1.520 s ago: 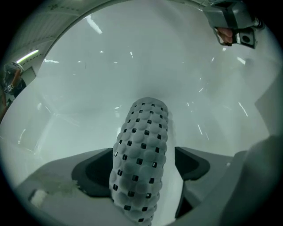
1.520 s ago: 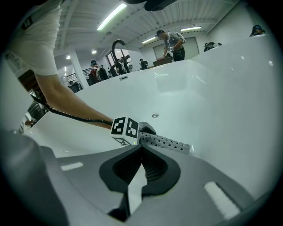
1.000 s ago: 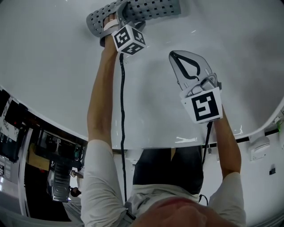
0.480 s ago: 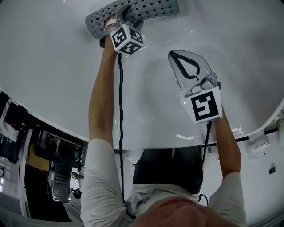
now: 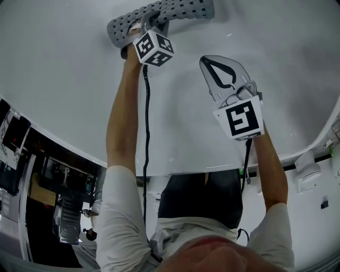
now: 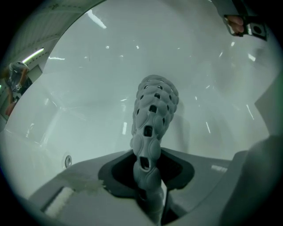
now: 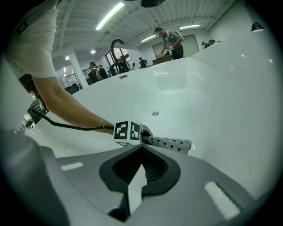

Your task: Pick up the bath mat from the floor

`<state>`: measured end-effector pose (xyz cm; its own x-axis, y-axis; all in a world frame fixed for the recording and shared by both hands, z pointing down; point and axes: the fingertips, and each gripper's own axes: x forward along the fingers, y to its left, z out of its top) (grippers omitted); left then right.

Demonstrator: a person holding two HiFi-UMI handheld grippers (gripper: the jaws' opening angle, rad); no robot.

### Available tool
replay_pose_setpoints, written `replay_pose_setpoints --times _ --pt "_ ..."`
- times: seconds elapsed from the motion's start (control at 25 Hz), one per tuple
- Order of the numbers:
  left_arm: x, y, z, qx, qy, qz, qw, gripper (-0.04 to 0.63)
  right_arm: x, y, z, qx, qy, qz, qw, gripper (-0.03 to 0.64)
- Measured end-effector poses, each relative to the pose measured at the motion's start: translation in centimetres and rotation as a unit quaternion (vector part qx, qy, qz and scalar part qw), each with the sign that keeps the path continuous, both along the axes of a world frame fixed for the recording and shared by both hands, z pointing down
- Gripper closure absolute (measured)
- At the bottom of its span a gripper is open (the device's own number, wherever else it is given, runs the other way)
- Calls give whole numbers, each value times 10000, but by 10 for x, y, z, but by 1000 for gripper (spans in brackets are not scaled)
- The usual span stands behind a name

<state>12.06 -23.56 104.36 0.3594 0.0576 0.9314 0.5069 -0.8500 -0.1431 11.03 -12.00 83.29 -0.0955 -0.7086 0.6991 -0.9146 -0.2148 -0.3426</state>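
The bath mat (image 5: 178, 9) is grey, rubbery and full of holes, and lies in a white bathtub (image 5: 64, 79) at the top of the head view. My left gripper (image 5: 149, 21) points steeply down at its left end. Its jaws have just been closing, and they now pinch a fold of the mat (image 6: 154, 110), which stands up between them in the left gripper view. My right gripper (image 5: 211, 68) hovers over the tub floor to the right of the mat, shut with nothing in it. In the right gripper view the mat (image 7: 170, 143) sticks out beside the left gripper's marker cube (image 7: 127, 131).
The tub's white walls curve up all around, with a round metal fitting (image 7: 155, 114) on the far wall. A dark faucet (image 7: 116, 47) rises behind the rim. Several people (image 7: 170, 39) stand in the room beyond. A black cable (image 5: 145, 138) runs along my left arm.
My left gripper has closed on the mat's left end and risen a little, so that end now lifts off the tub floor. The right gripper has stayed where it was.
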Motion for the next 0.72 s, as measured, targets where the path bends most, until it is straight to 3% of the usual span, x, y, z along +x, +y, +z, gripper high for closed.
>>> replay_pose_setpoints --times 0.24,0.72 --pt "-7 34 3 -184 -105 -112 9997 471 6 10 6 50 78 -122 9999 615" --pt "-14 31 -36 -323 132 -509 9981 479 -2 -10 -14 119 181 -294 9993 615"
